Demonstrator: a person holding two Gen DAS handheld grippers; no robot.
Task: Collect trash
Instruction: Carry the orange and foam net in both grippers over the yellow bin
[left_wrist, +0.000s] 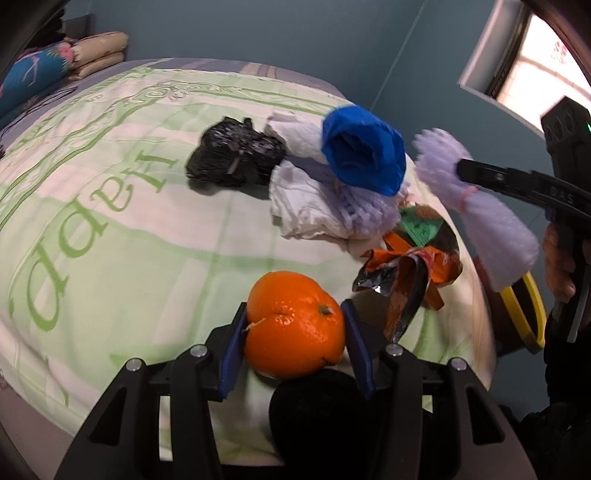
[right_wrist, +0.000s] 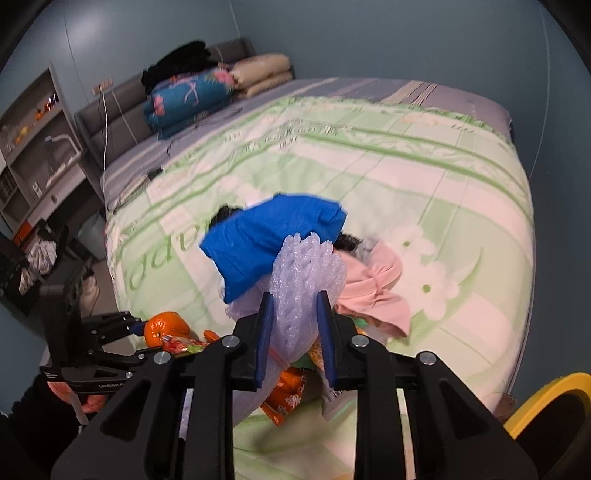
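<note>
On the bed (left_wrist: 110, 229), left tongs (left_wrist: 295, 325) clamp an orange (left_wrist: 295, 325), right tongs (right_wrist: 295, 321) pinch a foam net (right_wrist: 306, 280); blue bag (left_wrist: 364, 147), tissue (left_wrist: 306, 199) and wrappers (left_wrist: 410, 266) remain uncollected.

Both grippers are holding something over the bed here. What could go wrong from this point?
1. The left gripper grips a round orange only at its sides; it could roll out.
2. The right gripper pinches soft foam netting, which could slip free.
3. The netting hangs close to the blue bag and could drag it along.
</note>
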